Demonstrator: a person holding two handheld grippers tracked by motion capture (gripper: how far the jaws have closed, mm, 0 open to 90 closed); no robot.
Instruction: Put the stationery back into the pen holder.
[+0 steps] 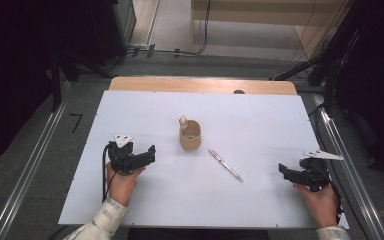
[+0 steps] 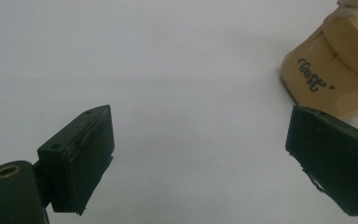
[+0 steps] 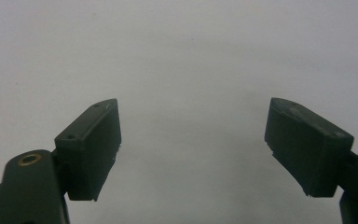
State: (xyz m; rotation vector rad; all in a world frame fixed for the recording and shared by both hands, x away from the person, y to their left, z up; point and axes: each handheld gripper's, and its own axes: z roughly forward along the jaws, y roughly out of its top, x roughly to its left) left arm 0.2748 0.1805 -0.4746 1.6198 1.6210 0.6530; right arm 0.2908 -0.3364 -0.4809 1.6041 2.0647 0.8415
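High view puts the cup (image 1: 190,135) near the middle of the tabletop (image 1: 130,110), upright, with a small rounded knob at its far rim, and a pen (image 1: 225,165) lying just beside it toward the right near corner. My left claw (image 1: 147,152) sits left of the cup, jaws spread wide with nothing between them; in the left gripper view the cup (image 2: 331,74) stands just past the right-hand jaw. My right claw (image 1: 286,171) rests near the right edge, also spread and empty, well apart from the pen. I judge a clean grab wants the cup wall centred between the jaws before squeezing. White sheet covers the wooden top; grey floor, cables and dark stands surround it.
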